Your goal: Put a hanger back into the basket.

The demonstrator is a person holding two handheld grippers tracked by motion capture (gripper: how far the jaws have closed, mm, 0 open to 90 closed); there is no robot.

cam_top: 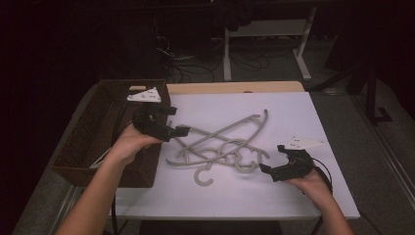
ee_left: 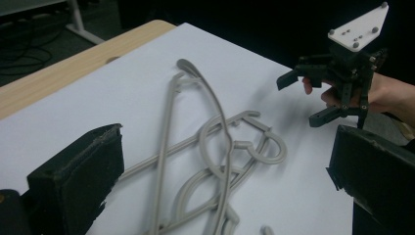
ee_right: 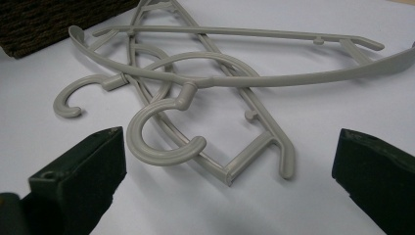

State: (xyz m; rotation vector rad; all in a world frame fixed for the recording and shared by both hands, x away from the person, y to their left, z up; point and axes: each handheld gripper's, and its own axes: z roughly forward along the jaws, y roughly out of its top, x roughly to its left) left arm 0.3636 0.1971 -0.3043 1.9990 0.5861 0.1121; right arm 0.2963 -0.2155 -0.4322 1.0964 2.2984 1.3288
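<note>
hangers (cam_top: 220, 147): a tangled grey pile, laid mid-table on the white sheet (cam_top: 274, 191), long arms running roughly left-right, hooks pointed at the near edge
left gripper (cam_top: 180, 130): jaws spread, parked at the pile's left end, nothing pinched
right gripper (cam_top: 268, 161): jaws spread too, kept just right of the hooks
basket (cam_top: 88, 142): seen far left

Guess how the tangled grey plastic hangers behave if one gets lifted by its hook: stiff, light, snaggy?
The grey plastic hangers look thin and rigid, so probably stiff and light. Their hooks and arms cross over each other, so lifting one likely drags its neighbours. On the smooth white tabletop they would probably slide, not roll. Both the left gripper and the right gripper are open, holding nothing.
</note>
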